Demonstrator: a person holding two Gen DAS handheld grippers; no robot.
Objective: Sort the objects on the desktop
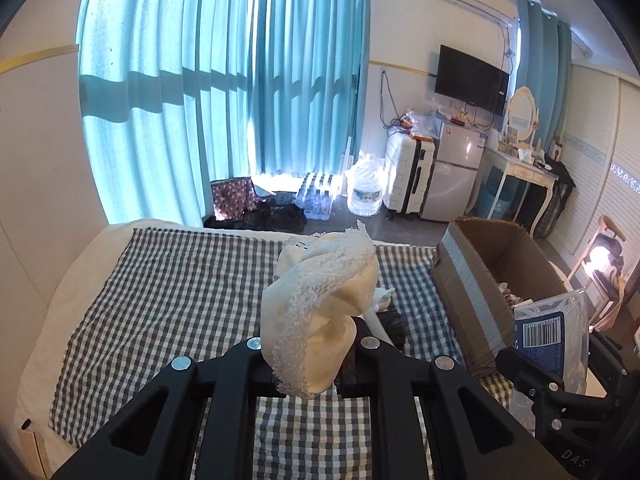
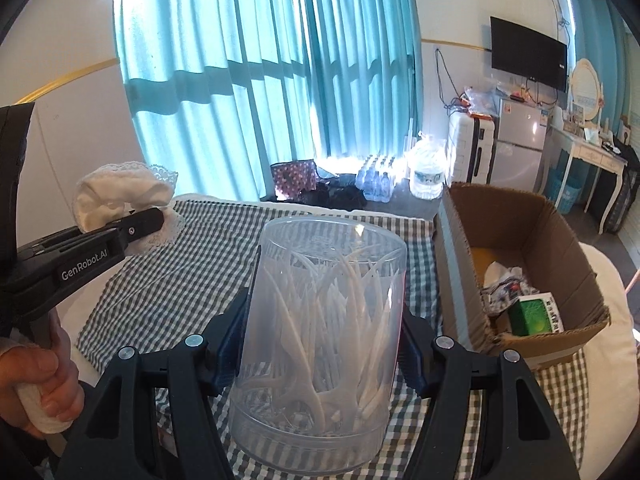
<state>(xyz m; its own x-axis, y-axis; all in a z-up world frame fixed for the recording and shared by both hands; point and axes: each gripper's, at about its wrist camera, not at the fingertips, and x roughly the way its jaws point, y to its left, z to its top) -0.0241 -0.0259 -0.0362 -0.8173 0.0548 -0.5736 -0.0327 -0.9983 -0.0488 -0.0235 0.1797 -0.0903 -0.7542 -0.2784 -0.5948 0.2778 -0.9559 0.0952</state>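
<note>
My left gripper [image 1: 310, 376] is shut on a cream cloth with a lace edge [image 1: 324, 300] and holds it above the checked cloth [image 1: 180, 300]. The same cloth [image 2: 120, 196] and left gripper [image 2: 154, 220] show at the left of the right wrist view. My right gripper [image 2: 324, 340] is shut on a clear round jar of white floss picks [image 2: 324, 344], held above the checked cloth [image 2: 224, 240]. An open cardboard box [image 2: 516, 256] stands to the right with a green packet [image 2: 534, 314] and crumpled wrappers inside. The box [image 1: 492, 276] also shows in the left wrist view.
A small white toy and a black object [image 1: 384, 312] lie on the checked cloth behind the held cloth. The right gripper's side [image 1: 548, 392] and the jar's blue label [image 1: 544, 332] show at the right. Beyond the bed are curtains, water bottles, a suitcase and a fridge.
</note>
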